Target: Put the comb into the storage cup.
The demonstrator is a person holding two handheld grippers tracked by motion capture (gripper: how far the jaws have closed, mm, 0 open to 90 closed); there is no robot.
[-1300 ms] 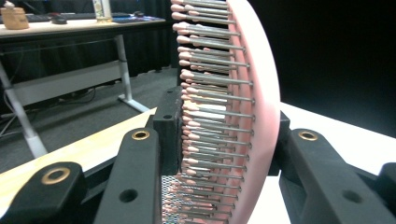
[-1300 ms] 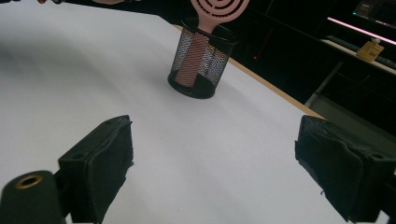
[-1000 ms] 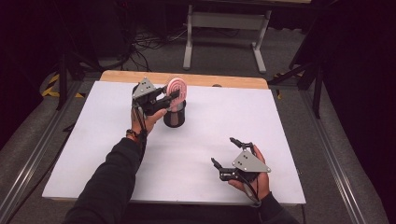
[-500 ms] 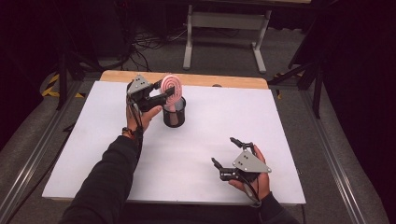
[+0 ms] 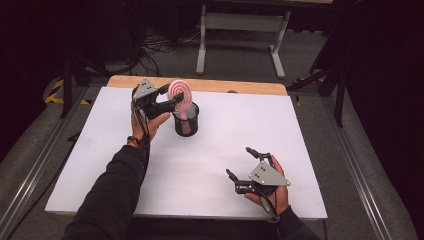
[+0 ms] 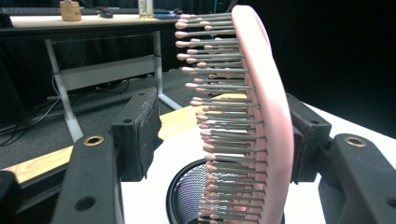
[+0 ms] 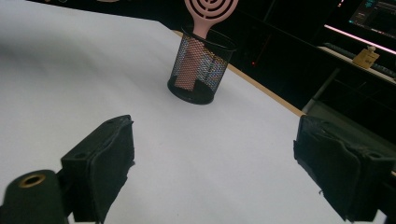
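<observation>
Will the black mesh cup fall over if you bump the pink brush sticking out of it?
Probably, yes. The pink brush stands tall above the rim of the mesh cup, so a push up there would likely lever it over. The cup looks like thin wire mesh, probably light, and it sits loose on the white table, so it may slide too.

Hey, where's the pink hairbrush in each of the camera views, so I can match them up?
High view: the pink hairbrush stands upper left of centre, handle down in the black mesh cup.
Left gripper view: brush head close up, centre right, bristles toward the left pad, cup rim below.
Right gripper view: top centre, head cut off by the top edge, handle inside the cup.
Shared landmark: the black mesh cup.
</observation>
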